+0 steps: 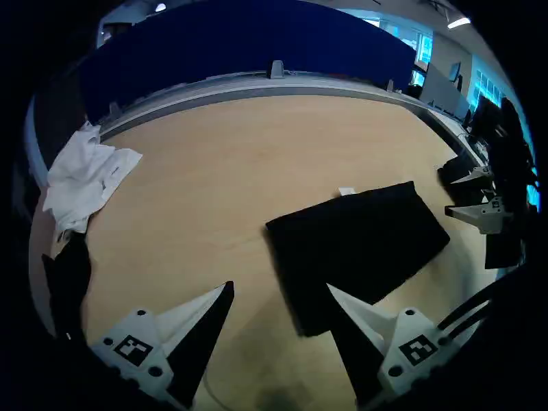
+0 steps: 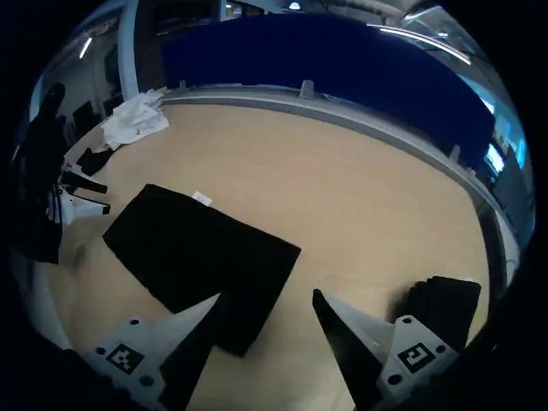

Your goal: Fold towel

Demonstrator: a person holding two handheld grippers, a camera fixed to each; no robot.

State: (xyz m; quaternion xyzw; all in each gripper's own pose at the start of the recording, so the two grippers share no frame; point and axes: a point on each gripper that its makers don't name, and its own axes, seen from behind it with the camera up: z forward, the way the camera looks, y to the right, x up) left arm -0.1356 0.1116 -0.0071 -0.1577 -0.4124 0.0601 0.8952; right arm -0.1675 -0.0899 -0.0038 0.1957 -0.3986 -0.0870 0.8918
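The black towel lay folded flat on the table, with a small white tag at its far edge. The left gripper hovered at the towel's near edge, fingers apart and empty. The right gripper hung by the towel's other end, likewise spread, holding nothing. A crumpled white cloth sat well beyond the towel by the blue divider. A stack of dark folded cloths lay apart from the towel.
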